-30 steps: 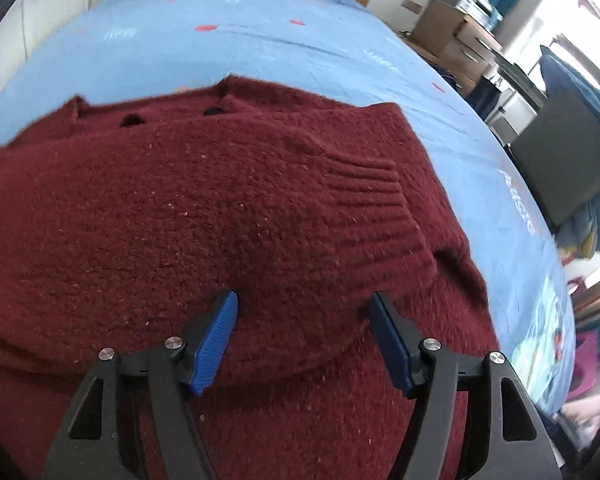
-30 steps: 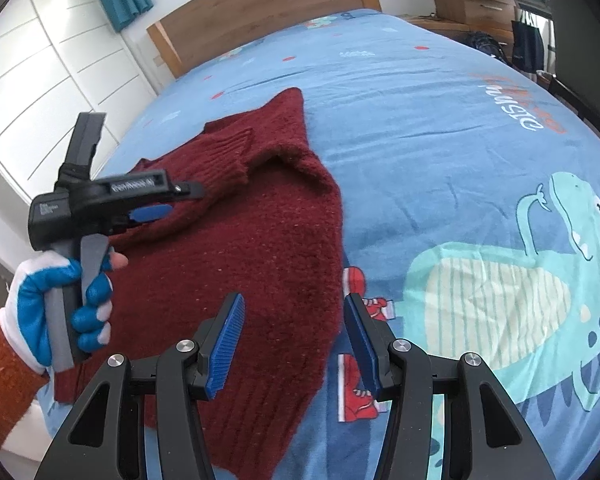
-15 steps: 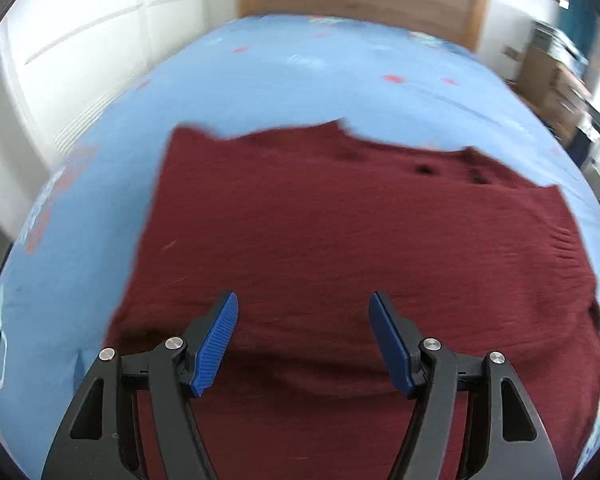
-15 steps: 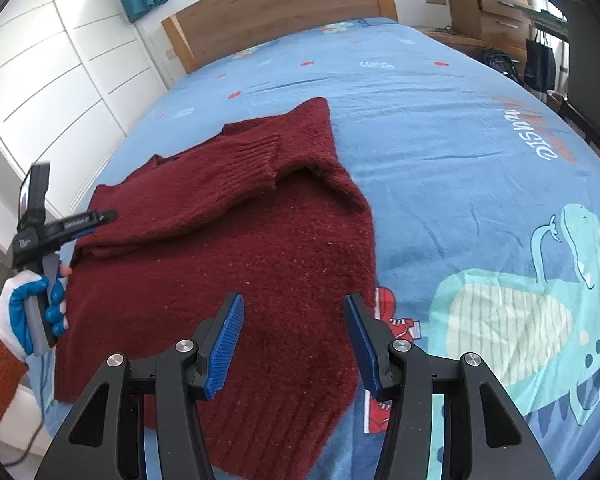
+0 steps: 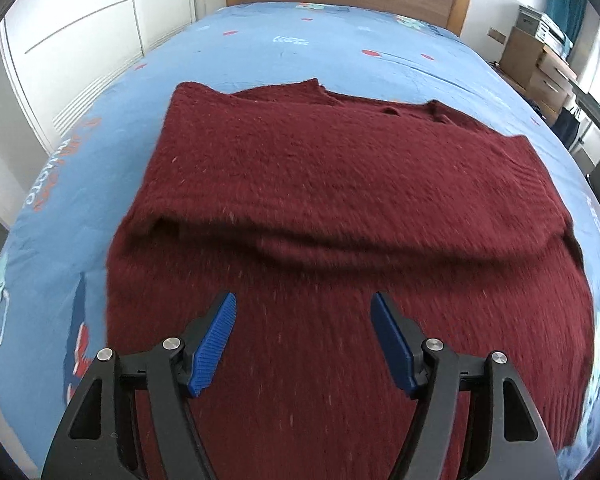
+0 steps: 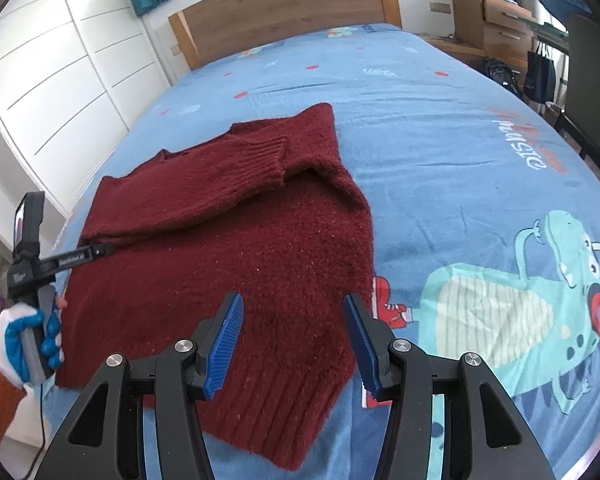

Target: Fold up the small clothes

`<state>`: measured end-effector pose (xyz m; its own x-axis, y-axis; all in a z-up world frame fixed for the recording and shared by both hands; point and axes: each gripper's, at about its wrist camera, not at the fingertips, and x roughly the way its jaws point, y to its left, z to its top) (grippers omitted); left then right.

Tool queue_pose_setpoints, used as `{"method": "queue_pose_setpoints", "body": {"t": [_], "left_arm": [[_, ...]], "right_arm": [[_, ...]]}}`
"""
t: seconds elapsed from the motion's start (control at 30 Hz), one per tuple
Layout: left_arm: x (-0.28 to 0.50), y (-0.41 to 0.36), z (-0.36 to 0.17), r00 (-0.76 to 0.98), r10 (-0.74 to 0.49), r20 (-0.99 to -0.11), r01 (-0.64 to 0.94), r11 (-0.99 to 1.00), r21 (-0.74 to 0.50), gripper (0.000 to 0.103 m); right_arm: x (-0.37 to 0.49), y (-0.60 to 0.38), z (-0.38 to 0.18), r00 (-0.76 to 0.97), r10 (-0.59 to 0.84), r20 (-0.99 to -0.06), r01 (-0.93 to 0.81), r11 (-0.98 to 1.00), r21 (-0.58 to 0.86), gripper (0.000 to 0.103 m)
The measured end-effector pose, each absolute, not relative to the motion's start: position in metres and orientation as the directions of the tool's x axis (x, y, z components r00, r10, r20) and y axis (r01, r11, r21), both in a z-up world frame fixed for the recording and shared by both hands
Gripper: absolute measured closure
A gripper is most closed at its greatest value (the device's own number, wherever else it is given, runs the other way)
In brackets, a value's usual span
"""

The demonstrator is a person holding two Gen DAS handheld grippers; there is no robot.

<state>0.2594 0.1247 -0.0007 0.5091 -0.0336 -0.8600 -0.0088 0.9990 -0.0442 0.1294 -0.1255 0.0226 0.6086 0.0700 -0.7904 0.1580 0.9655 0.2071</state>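
Your left gripper is spread wide and holds nothing, and so is your right gripper. Both hang just over the near part of the red sweater, which lies flat on the blue bed. From your right gripper the sweater runs from 6 o'clock up toward 11 o'clock, and its right edge sits close by at 1 o'clock. A sleeve is folded across the top, its long way going side to side. Your left gripper looks nearer the left edge, out at 9 o'clock. The bottom hem is hidden under the fingers, and the left view is a bit blurry.
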Motion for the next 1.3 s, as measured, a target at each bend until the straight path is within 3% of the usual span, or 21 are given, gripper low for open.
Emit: {"method": "queue_pose_setpoints", "body": {"t": [0.77, 1.3], "left_arm": [[0.143, 0.142, 0.041, 0.566, 0.031, -0.824, -0.03, 0.999, 0.017, 0.032], [0.114, 0.202, 0.004, 0.475, 0.07, -0.877, -0.194, 0.981, -0.026, 0.027]], "right_arm": [[0.077, -0.108, 0.027, 0.584, 0.041, -0.811, 0.21, 0.957, 0.2, 0.038], [0.063, -0.129, 0.023, 0.56, -0.004, -0.828, 0.281, 0.942, 0.186, 0.036]]}}
